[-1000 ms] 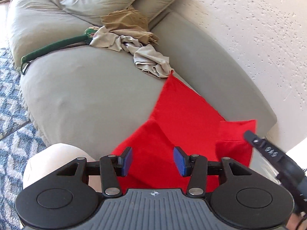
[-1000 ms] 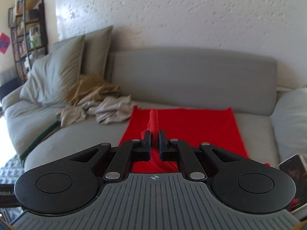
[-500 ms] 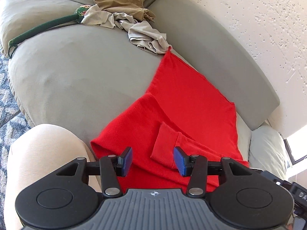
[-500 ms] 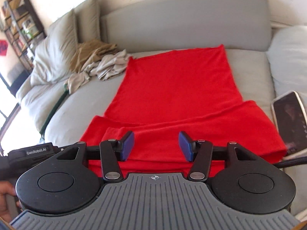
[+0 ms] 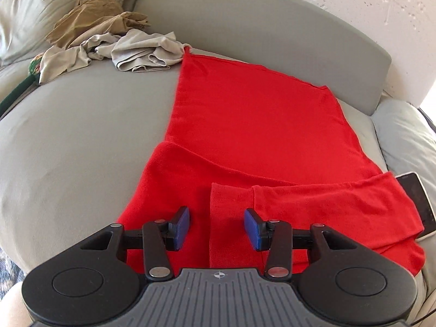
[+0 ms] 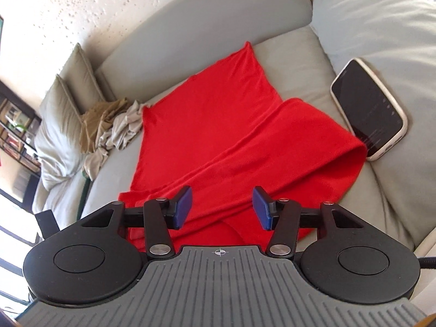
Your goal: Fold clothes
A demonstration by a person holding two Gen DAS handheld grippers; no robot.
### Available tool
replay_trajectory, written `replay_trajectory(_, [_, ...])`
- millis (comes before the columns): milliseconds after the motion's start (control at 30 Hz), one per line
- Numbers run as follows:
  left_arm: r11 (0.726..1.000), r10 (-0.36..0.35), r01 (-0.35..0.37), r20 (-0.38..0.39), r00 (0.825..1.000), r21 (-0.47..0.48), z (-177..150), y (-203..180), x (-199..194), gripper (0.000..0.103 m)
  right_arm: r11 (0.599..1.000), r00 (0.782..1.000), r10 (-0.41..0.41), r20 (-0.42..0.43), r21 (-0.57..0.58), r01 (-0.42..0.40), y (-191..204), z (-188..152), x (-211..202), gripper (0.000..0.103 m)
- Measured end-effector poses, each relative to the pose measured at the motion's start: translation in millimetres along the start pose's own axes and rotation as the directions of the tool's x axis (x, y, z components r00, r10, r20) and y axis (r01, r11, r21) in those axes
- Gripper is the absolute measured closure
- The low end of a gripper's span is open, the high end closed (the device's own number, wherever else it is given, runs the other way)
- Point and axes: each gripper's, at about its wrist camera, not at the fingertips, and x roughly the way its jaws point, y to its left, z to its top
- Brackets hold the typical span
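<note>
Red garment (image 5: 253, 125) lies flat on sofa, sleeves folded across; both hand-held grippers unclenched, left (image 5: 216, 227) narrowing.

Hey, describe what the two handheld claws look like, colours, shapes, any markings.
Both match. The left claw and right claw each have two flat blue rectangular pads on black linkage arms with silver pivot screws. Behind sit two round black housings flanking a ribbed grey centre plate marked with a small crosshair. No sleeves show.

Phone (image 5: 417, 201) partly under red garment (image 5: 253, 125); green strap (image 5: 16, 92) cut by left edge.
</note>
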Motion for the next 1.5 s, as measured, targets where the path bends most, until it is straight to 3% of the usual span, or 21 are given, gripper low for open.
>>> replay_trajectory(100, [0.996,0.022,-0.023,0.008,1.000,0.091,-2,-12,1,0.071,1.000,0.999,-0.014,0.029,0.002,0.014,-2,4,-8,0.047])
replay_trajectory(133, [0.992,0.030,-0.031,0.011,0.999,0.122,-2,-15,1,0.088,1.000,1.000,-0.009,0.029,0.015,0.009,-4,5,-8,0.047])
replay_trajectory(167, [0.988,0.037,-0.039,0.015,0.999,0.152,-3,-19,1,0.093,1.000,1.000,-0.013,0.028,0.029,0.012,-6,6,-8,0.047])
replay_trajectory(233, [0.964,0.100,-0.109,0.049,0.994,0.241,-9,-34,-1,0.094,0.999,0.999,-0.020,0.028,0.036,0.019,-8,6,-8,0.047])
replay_trajectory(333, [0.890,0.215,-0.238,0.102,0.971,0.389,-22,-57,0,0.084,0.999,0.999,-0.017,0.029,0.046,0.015,-11,5,-10,0.047])
replay_trajectory(433, [0.863,0.262,-0.288,0.120,0.958,0.414,-26,-65,4,0.078,0.998,1.000,-0.012,0.026,0.059,0.010,-14,4,-10,0.047])
replay_trajectory(500, [0.899,0.239,-0.256,0.092,0.967,0.355,-18,-56,4,0.078,0.998,1.000,-0.006,0.021,0.061,0.005,-15,4,-11,0.047])
replay_trajectory(567, [0.955,0.165,-0.172,0.049,0.985,0.241,-10,-38,4,0.078,0.998,1.000,-0.001,0.019,0.061,0.000,-15,4,-12,0.047])
replay_trajectory(633, [0.989,0.078,-0.078,0.006,0.997,0.128,-2,-15,4,0.077,0.998,1.000,0.006,0.019,0.066,-0.007,-16,4,-13,0.047])
replay_trajectory(700, [1.000,-0.011,0.012,-0.028,1.000,0.021,5,5,4,0.073,0.997,1.000,0.014,0.019,0.078,-0.015,-18,4,-15,0.047])
replay_trajectory(733, [0.999,-0.041,0.041,-0.039,0.998,-0.007,7,11,6,0.067,0.996,1.000,0.017,0.020,0.084,-0.019,-19,3,-15,0.047])
replay_trajectory(800, [0.995,-0.093,0.090,-0.059,0.994,-0.051,11,19,8,0.065,0.996,1.000,0.018,0.022,0.089,-0.020,-20,3,-16,0.047])
replay_trajectory(900, [0.997,-0.079,0.081,-0.059,0.995,0.021,11,10,8,0.067,0.995,1.000,0.021,0.020,0.093,-0.023,-21,3,-16,0.047])
replay_trajectory(1000, [0.991,-0.036,0.039,-0.028,0.999,0.130,6,-6,5,0.084,0.996,1.000,0.023,0.019,0.090,-0.024,-21,3,-17,0.047])
replay_trajectory(1100, [0.984,-0.006,0.004,0.012,1.000,0.180,2,-14,1,0.096,0.995,1.000,0.022,0.022,0.094,-0.024,-22,4,-19,0.047])
replay_trajectory(1267, [0.969,0.022,-0.054,0.132,0.991,0.242,-1,-32,-24,0.098,0.995,0.998,-0.019,0.059,0.099,0.013,-28,7,-27,0.047])
replay_trajectory(1400, [0.966,-0.051,-0.015,0.249,0.967,0.257,7,-40,-61,0.098,0.988,0.995,-0.068,0.070,0.144,0.058,-40,9,-29,0.047])
replay_trajectory(1500, [0.978,-0.078,0.019,0.280,0.957,0.209,17,-29,-79,0.098,0.984,0.994,-0.083,0.070,0.164,0.070,-46,9,-30,0.047])
